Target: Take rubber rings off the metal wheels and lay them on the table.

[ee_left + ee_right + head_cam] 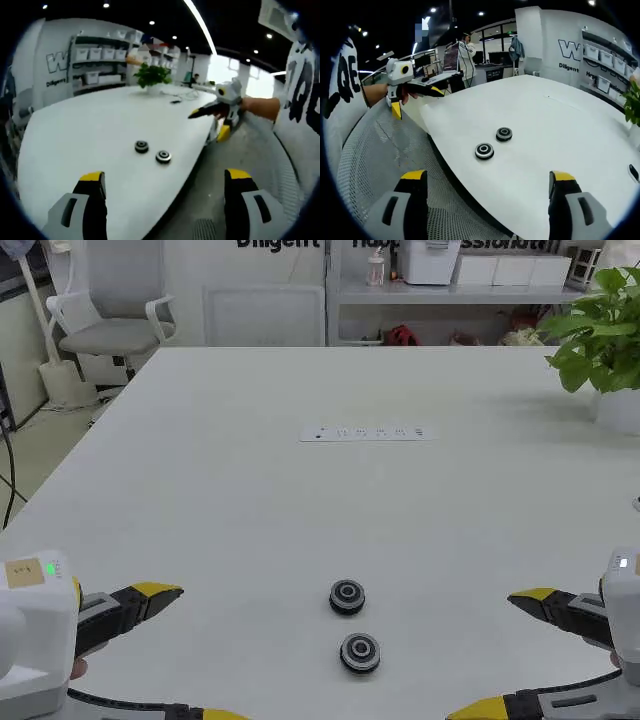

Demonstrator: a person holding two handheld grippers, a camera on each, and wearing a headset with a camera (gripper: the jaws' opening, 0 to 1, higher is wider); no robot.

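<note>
I'm holding left gripper (200,653) at 9 o'clock, right gripper (485,652) at 3, both with jaws wide apart, empty | metal wheels (347,596) lying between them on table (300,500), rubber rings (344,654) on | I'm judging rings soft, stretchy; wheels rigid: pinching ring's outer edge.

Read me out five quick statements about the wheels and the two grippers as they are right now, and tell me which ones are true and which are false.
1. Two metal wheels lie on the table. True.
2. The left gripper is shut on a wheel. False: its jaws stand open and hold nothing.
3. Both wheels have black rubber rings on them. True.
4. One wheel is stacked on the other. False: they lie apart, side by side on the table.
5. The right gripper has its jaws open. True.
</note>
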